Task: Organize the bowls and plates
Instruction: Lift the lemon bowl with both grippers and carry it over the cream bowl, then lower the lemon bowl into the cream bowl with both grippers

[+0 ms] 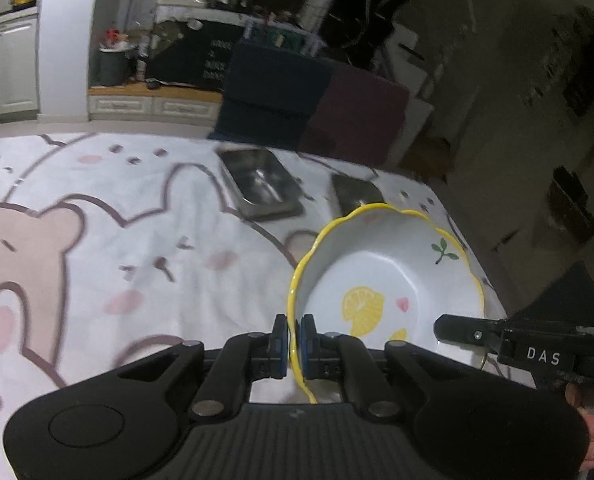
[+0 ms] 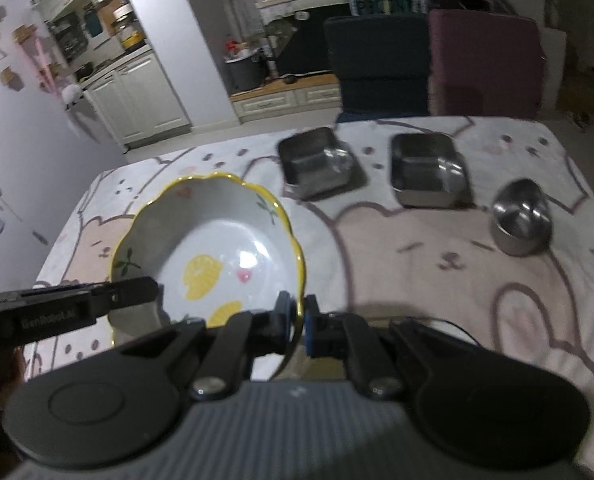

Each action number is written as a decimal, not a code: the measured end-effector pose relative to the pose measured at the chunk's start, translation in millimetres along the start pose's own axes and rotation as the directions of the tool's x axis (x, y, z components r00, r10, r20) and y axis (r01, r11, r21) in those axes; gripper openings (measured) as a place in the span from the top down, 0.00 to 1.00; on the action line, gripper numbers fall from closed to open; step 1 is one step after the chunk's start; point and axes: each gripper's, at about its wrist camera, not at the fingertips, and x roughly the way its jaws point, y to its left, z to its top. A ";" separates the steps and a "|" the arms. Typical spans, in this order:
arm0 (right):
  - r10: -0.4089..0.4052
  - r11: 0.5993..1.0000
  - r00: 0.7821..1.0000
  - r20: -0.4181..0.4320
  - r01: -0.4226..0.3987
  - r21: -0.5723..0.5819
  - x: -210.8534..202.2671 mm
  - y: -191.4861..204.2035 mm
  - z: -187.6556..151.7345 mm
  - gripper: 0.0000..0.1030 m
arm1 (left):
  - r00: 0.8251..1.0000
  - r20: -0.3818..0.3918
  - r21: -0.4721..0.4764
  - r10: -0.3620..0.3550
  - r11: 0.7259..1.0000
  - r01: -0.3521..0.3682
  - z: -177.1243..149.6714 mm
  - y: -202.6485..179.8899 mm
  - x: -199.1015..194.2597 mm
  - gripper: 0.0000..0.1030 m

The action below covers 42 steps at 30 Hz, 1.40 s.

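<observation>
The ceramic bowl [image 2: 213, 256], white with a yellow scalloped rim and lemon pictures, is held by both tools at once. The left hand-held gripper [image 1: 293, 338] has its pads closed on the left side of the rim, and the right hand-held gripper [image 2: 295, 316] has its pads closed on the right side of the rim. In each wrist view the rim passes between the two blue pads, so both are narrow and are holding the bowl. The bowl seems lifted and a little tilted above the table [image 2: 417, 280], near the front edge and towards the left side. I cannot tell if its bottom touches the bear-pattern cloth [image 1: 97, 240].

The other things are not yet gathered. Two rectangular steel trays [image 2: 321, 164] [image 2: 429, 168] lie side by side near the far edge of the table, close to each other but not touching. A small steel bowl [image 2: 521, 220] stands alone towards the right edge, well apart from the ceramic bowl. Nothing is stacked on anything, as far as the views show.

My judgement is that the task is in an early stage: one bowl is in carrying, and its place is not yet chosen. After it is put down, the steel bowl and the two trays remain to be arranged or nested. No plate is visible in these views.
</observation>
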 end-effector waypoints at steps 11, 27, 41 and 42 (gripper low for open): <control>-0.075 0.993 0.996 -0.055 0.079 0.085 -11.5 -71.3 -35.6 0.92 | 0.988 -0.143 0.055 -0.049 0.997 0.057 -32.5 -52.2 52.8 0.94; -0.072 0.986 0.977 -0.199 0.099 0.130 14.7 -111.4 -63.6 0.92 | 0.961 -0.274 0.053 -0.017 0.998 0.033 -64.9 -61.6 95.1 0.92; -0.083 0.984 0.960 -0.267 0.122 0.132 34.8 -108.0 -66.8 0.90 | 0.953 -0.303 0.082 0.003 0.996 0.022 -70.4 -58.5 101.6 0.91; -0.084 0.984 0.960 -0.266 0.123 0.130 34.6 -107.3 -66.8 0.90 | 0.953 -0.302 0.085 0.006 0.996 0.021 -70.5 -58.9 101.3 0.91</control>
